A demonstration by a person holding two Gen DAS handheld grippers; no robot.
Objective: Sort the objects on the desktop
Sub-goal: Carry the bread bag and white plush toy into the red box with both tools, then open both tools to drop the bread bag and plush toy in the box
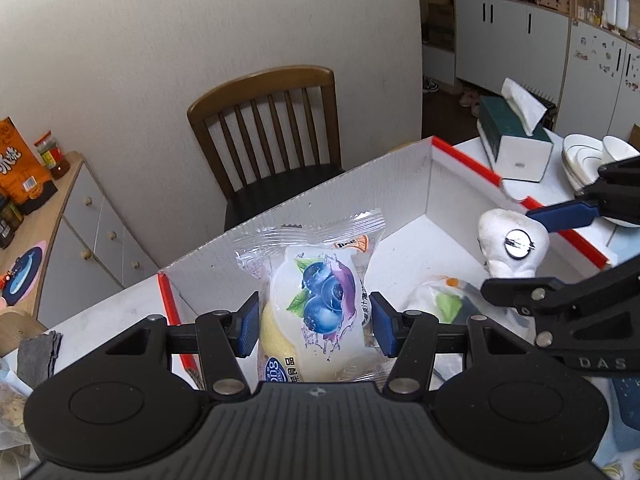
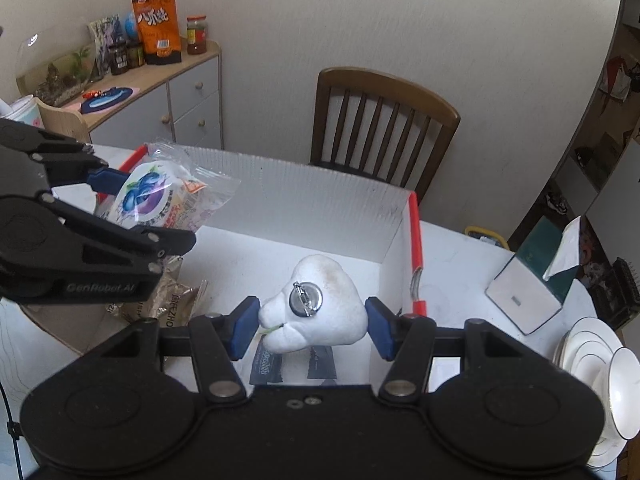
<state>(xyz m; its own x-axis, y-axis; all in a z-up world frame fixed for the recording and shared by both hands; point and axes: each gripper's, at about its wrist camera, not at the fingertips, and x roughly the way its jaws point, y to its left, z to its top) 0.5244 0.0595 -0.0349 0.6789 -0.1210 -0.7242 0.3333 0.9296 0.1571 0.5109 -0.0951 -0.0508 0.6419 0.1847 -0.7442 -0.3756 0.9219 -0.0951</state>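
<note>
While clamped in left gripper point(image 1: 314, 322) fingers, blueberry-print snack packet point(image 1: 320, 300); right gripper point(image 2: 312, 326) clutching white plush point(image 2: 320, 304).

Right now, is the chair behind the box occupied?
No, the wooden chair behind the box has nobody and nothing on its seat.

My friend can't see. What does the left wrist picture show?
The left tongs hold a wrapped blueberry snack over a white box. Beside it, the right tongs hold a white plush toy.
</note>
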